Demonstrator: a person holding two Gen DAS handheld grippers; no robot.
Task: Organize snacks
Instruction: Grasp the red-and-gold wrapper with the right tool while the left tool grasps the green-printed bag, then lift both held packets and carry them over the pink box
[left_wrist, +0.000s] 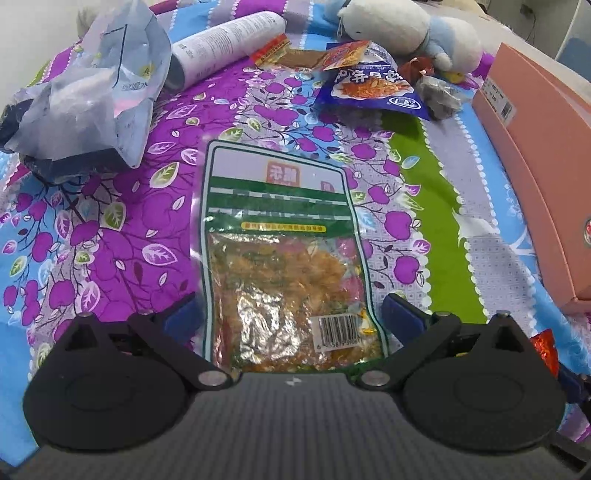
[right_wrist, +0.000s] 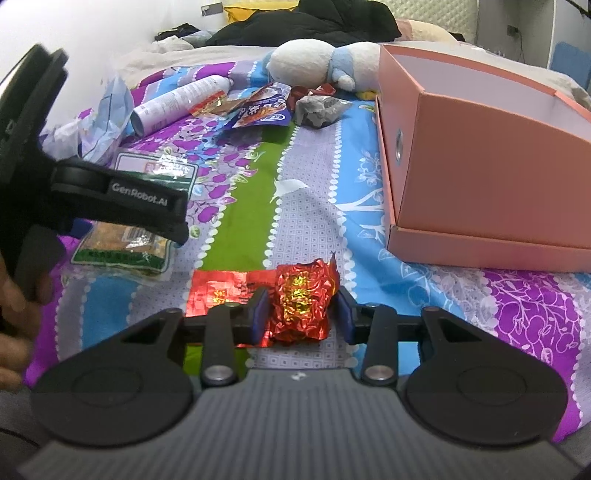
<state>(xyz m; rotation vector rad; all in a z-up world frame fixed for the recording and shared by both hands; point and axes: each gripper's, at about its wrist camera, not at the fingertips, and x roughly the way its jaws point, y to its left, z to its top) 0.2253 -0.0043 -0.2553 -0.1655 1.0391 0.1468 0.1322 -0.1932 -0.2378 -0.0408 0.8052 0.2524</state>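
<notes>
Where lilac stripe meets green on the bedsheet (right_wrist: 314, 221), sits crumpled between the pads of the right gripper (right_wrist: 303, 313): red foil snack (right_wrist: 299, 306), resting on the cloth over a flattened strip of the same red foil (right_wrist: 218, 291). Jaws partly open; left pad against the wrapper, right pad just beside it with a sliver of gap, so no firm grip.

Further left, flat on the purple apple print: green-bordered snack packet (left_wrist: 280, 229), barcode end nearest the camera. Straddled by the left gripper (left_wrist: 291, 314), jaws spread wide, both pads clear of the packet's edges, nothing held.

Beyond, near the far edge: blue snack bag (right_wrist: 262, 112), grey crumpled wrapper (right_wrist: 317, 107), white can (right_wrist: 181, 98) on its side, pale plastic bag (left_wrist: 99, 85), plush toy (right_wrist: 306, 61). To the right, open pink box (right_wrist: 480, 177) standing on the sheet. Behind all, dark clothing (right_wrist: 314, 22) heaped against a white wall.
</notes>
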